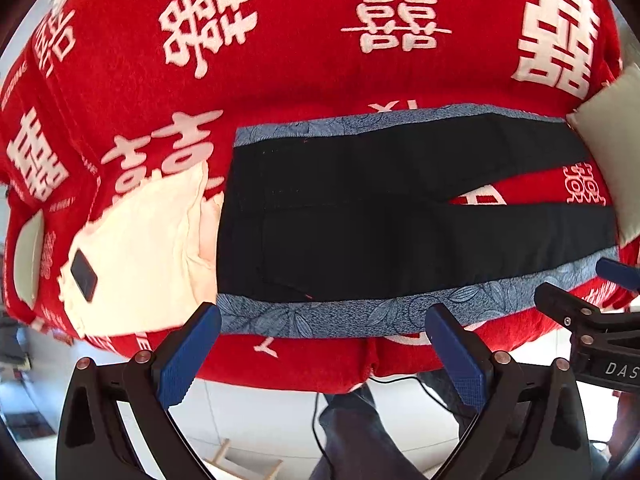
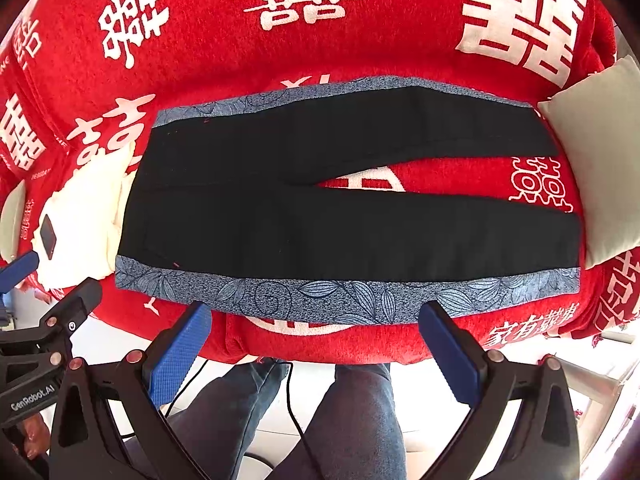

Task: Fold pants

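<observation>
Pants: black pants (image 2: 320, 216) lie flat on the red blanket (image 2: 240, 52), waist to the left, legs parted to the right.
Left claw (image 1: 322, 322): spread wide, empty, hovering just short of the blue patterned side strip (image 1: 360, 312).
Right claw (image 2: 316, 322): spread wide too, holding nothing, just off the same near edge.
Neighbours: cream cloth (image 2: 92, 216) beside the waist, pillow (image 2: 600, 152) by the cuffs.

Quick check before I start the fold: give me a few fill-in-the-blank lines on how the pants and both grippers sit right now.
1. The black pants lie flat on a ____ blanket printed with white characters.
2. Both the left gripper and the right gripper are ____, holding nothing.
3. The pants' two legs point toward the grey ____ at the right end.
4. A dark phone rests on the ____ folded cloth beside the waistband.

Missing words: red; open; cushion; cream
</observation>
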`<state>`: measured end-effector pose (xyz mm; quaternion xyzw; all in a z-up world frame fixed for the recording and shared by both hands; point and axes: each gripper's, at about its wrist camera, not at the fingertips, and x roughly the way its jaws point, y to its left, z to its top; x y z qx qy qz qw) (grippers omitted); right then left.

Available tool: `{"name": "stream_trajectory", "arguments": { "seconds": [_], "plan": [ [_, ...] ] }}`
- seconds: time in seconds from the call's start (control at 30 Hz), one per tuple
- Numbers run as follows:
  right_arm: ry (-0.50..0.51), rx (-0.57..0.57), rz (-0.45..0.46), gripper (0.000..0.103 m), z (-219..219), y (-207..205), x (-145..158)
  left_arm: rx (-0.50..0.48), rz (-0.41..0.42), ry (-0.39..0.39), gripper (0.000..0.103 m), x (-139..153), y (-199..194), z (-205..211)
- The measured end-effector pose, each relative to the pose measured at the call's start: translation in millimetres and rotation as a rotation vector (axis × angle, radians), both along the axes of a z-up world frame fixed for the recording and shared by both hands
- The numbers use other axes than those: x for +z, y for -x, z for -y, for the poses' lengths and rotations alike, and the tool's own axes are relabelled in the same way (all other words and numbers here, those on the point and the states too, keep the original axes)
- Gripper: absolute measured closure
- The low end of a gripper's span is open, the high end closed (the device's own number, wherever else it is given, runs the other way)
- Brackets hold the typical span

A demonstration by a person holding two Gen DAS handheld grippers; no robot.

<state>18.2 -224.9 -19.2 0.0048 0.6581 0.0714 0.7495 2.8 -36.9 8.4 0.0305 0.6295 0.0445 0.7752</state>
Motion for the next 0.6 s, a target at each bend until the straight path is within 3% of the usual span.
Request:
{"name": "stream_trajectory", "arguments": {
  "seconds": [0.37,0.47,0.6],
  "plan": [
    [-0.204,0.044,-0.095,0.0,35,-9,-36,0.317,-0.008,0.131,0.001,-38,15,-31],
    [-0.353,-0.009,-0.145,0.0,40,-1,-59,0.364,-0.019,0.186,0.001,-60,19,-44],
    [-0.587,-0.136,-0.22,0.0,39,14,-109,0.406,-0.065,0.265,0.001,-116,22,-67]
  ]
}}
